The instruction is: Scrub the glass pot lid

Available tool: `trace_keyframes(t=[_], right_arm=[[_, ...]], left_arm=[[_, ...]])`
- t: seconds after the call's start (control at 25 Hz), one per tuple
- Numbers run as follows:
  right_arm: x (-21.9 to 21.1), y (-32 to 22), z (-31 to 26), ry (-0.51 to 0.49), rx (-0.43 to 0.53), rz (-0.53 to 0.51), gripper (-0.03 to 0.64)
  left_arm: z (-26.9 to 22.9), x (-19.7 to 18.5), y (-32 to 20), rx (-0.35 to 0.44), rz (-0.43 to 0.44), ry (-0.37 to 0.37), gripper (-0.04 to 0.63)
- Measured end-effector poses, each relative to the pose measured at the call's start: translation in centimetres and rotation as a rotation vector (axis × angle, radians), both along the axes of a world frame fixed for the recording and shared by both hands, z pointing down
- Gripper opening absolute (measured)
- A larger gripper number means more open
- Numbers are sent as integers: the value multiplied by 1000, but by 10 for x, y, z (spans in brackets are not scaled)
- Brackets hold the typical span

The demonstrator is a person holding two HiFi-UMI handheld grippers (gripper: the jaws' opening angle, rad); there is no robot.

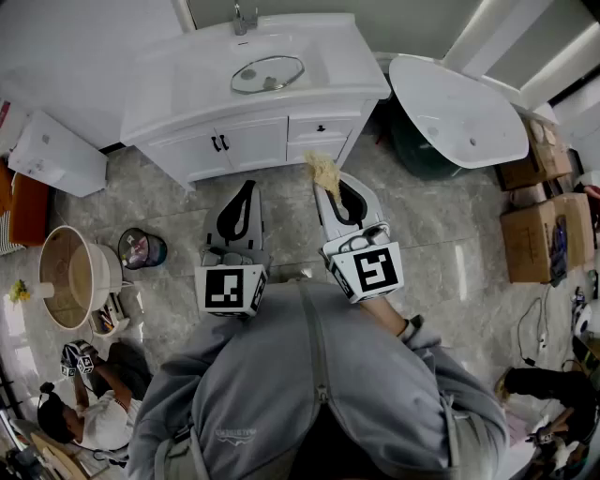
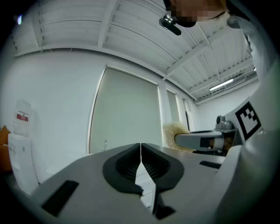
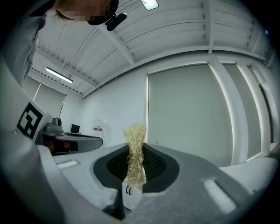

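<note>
Scrubber (image 3: 135, 151) of pale, straw-like fibre stands upright in the right gripper (image 3: 135, 146), whose jaws are pressed in on it from both sides, so that its frayed top rises above their tips. In the head view the same tuft (image 1: 324, 172) sticks out past that gripper's front end. The left gripper (image 2: 140, 148) has its jaws drawn fully together, the two dark pads meeting along a thin line with nothing between them. Both grippers are held level and side by side in front of the person's grey sweatshirt (image 1: 319, 394), over the grey marbled floor (image 1: 281, 206), pointing toward a white vanity cabinet (image 1: 253, 136). The glass pot lid (image 1: 268, 73) lies in the sink (image 1: 309, 47) set into the top of that cabinet, just below the tap (image 1: 244, 17), with what looks like its knob facing up, though it is small in this view. The lid is well apart from both grippers, and neither touches it. To the right of the cabinet stands a large white oval fixture (image 1: 459, 112), and cardboard boxes (image 1: 548, 234) sit along the right edge of the floor.
</note>
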State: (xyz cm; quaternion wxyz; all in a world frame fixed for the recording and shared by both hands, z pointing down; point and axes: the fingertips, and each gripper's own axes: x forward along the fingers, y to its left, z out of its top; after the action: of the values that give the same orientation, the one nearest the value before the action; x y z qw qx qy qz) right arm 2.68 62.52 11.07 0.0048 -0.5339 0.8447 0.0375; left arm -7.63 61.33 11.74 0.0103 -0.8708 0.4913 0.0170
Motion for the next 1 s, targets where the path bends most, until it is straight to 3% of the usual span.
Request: trace_keyframes(t=[0.64, 1.0], right_arm=[[17, -28, 4, -33, 16, -57, 46], [13, -112, 20, -40, -14, -36, 46]], left_arm=[[3, 21, -26, -6, -30, -7, 11], [18, 13, -109, -29, -24, 3, 11]])
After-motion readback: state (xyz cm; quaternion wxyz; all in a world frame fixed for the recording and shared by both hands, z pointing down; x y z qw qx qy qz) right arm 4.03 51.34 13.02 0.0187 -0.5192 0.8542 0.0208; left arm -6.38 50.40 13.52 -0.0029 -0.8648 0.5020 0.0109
